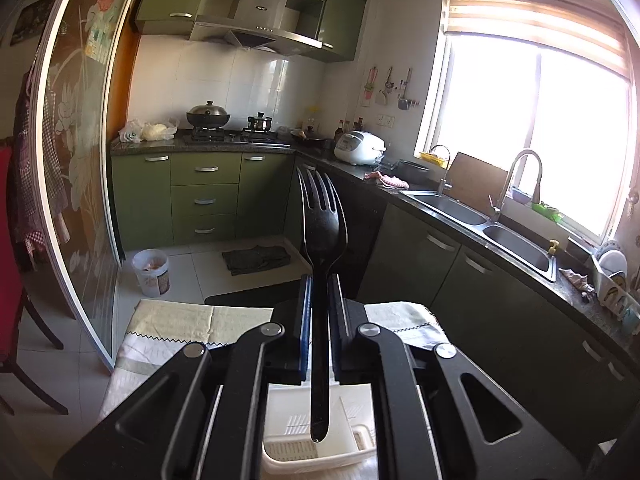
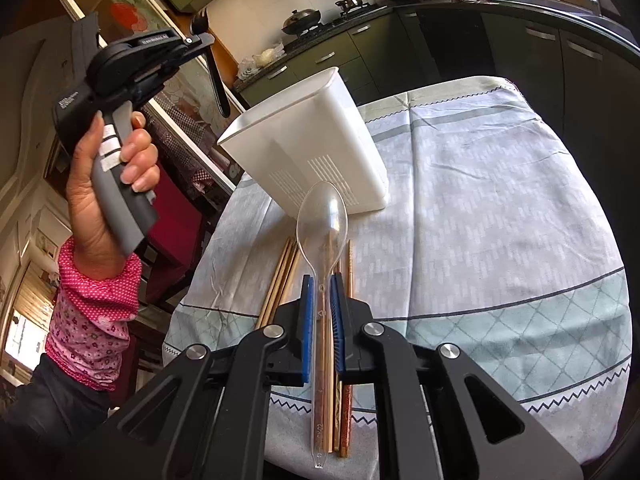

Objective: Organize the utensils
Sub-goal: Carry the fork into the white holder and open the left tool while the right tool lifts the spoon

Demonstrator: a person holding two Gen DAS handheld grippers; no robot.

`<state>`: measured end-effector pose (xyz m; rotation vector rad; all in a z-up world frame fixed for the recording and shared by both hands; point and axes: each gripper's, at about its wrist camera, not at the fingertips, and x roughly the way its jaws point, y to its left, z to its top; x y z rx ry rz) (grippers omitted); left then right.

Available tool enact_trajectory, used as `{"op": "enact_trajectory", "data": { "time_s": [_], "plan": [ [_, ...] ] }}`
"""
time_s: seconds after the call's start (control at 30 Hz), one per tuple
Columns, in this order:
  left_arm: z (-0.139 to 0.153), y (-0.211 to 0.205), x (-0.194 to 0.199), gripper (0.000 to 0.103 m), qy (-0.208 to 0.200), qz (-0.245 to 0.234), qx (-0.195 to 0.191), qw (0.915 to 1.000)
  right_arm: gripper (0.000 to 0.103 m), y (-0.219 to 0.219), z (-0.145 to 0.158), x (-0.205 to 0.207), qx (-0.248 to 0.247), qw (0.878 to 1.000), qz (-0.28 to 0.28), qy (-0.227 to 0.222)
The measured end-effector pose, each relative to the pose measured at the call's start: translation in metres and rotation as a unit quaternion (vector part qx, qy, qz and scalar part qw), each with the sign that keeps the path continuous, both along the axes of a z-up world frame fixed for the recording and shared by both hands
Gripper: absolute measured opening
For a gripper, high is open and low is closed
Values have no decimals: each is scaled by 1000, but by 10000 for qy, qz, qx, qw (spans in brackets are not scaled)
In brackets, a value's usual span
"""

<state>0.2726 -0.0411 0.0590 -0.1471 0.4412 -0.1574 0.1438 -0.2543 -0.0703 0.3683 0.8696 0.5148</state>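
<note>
My left gripper (image 1: 320, 280) is shut on a black plastic fork (image 1: 320, 232), tines up, handle hanging down over the white utensil holder (image 1: 352, 400) below. In the right wrist view the left gripper (image 2: 202, 40) is raised high at the left, above the white holder (image 2: 312, 140), with the black fork (image 2: 214, 76) hanging from it. My right gripper (image 2: 320, 280) is shut on a clear plastic spoon (image 2: 322, 220), bowl forward, above several wooden chopsticks (image 2: 280, 280) lying on the tablecloth.
The table has a grey-green patterned cloth (image 2: 500, 220). Green kitchen cabinets (image 1: 204, 196), a stove with pots (image 1: 208, 116), a rice cooker (image 1: 358, 146) and a sink (image 1: 480, 220) lie beyond. A red chair (image 1: 12, 260) stands at the left.
</note>
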Motion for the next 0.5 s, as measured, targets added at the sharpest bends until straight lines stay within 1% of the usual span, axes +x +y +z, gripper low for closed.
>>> {"op": "enact_trajectory", "data": {
  "time_s": [0.13, 0.3, 0.4, 0.5],
  "plan": [
    [-28, -3, 13, 8, 174, 87, 151, 9997, 9, -13, 14, -2, 21, 9997, -42, -244],
    [-55, 0, 14, 8, 393, 37, 256, 9989, 9, -9, 37, 2, 37, 9985, 30, -543],
    [-62, 3, 9, 9, 463, -37, 285, 9985, 9, -5, 56, 8, 44, 9972, 38, -750],
    [-59, 12, -1, 15, 443, -60, 200, 9988, 9, 1, 83, 15, 13, 9937, 4, -1119]
  ]
}}
